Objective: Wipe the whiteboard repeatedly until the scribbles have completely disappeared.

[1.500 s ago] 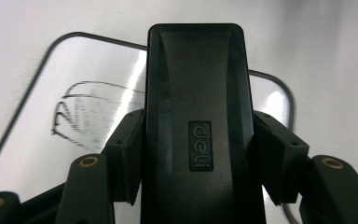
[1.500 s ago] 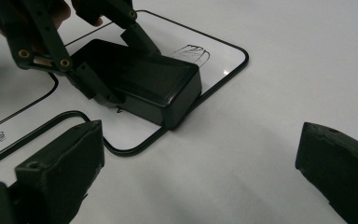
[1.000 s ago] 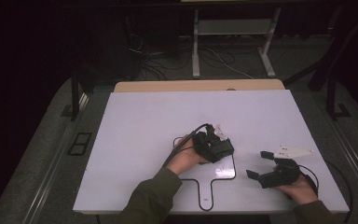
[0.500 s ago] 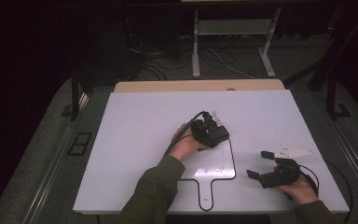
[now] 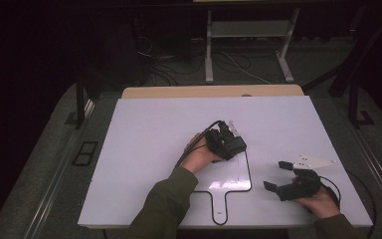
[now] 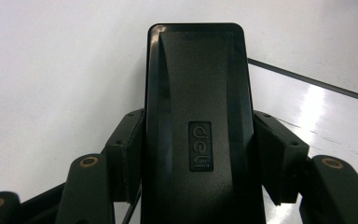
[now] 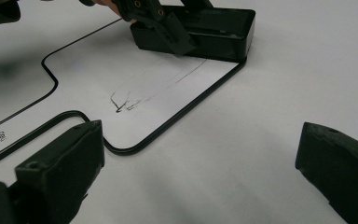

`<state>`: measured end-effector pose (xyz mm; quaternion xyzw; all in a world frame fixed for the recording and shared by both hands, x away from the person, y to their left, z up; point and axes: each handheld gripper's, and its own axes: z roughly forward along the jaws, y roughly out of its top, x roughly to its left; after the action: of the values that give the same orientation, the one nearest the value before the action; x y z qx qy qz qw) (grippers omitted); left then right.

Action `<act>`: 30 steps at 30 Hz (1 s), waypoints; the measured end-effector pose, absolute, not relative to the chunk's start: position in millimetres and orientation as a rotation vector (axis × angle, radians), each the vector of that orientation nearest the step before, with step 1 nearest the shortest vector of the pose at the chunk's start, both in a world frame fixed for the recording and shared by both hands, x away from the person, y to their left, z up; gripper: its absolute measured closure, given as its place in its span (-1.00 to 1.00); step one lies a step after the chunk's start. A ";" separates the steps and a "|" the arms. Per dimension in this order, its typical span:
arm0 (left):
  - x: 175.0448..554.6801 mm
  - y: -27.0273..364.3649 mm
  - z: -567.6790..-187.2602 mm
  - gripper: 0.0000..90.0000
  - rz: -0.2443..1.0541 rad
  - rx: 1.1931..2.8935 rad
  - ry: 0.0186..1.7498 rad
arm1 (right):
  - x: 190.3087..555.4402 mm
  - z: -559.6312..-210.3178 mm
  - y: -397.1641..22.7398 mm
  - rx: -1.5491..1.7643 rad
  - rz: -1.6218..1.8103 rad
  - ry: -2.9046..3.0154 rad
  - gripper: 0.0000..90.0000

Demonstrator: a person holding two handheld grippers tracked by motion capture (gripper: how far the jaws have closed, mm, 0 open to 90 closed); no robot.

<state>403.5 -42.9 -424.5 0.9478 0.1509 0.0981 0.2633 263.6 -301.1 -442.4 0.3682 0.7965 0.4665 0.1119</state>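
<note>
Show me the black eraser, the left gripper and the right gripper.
black eraser (image 6: 198, 93): left gripper view, on its top face.
left gripper (image 5: 230, 141): high view, between its fingers.
right gripper (image 5: 277, 175): high view, midway between the open fingers.

Black eraser (image 6: 198, 126), white board (image 5: 149, 129)

Black eraser (image 6: 198, 130) runs off the left gripper view's bottom edge; small lettering (image 7: 1, 135) on the worktop outline stays too blurred to read.

A raised "deli" brand badge is showing on the top of the black eraser (image 6: 198, 121). Small print is sitting beside the black outline (image 7: 177, 116) on the whiteboard (image 7: 261, 154), too small to read.
</note>
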 end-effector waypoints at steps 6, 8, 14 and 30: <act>414.9 -34.6 -426.3 -0.13 0.275 2.523 0.498 | 263.2 -442.3 -301.6 1.081 1.370 2.339 -0.99; 419.2 -30.8 -426.4 -0.13 0.280 2.519 0.522 | 263.6 -442.6 -301.8 1.081 1.368 2.339 -0.99; 415.4 -33.1 -424.7 -0.13 0.291 2.549 0.478 | 263.7 -442.7 -301.4 1.082 1.368 2.340 -0.99; 415.5 -35.2 -425.2 -0.13 0.313 2.543 0.499 | 263.4 -442.4 -302.1 1.083 1.369 2.340 -0.99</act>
<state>415.5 -35.2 -425.2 0.9401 0.1845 0.1155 0.2624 263.4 -302.1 -442.4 0.3687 0.7966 0.4659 0.1109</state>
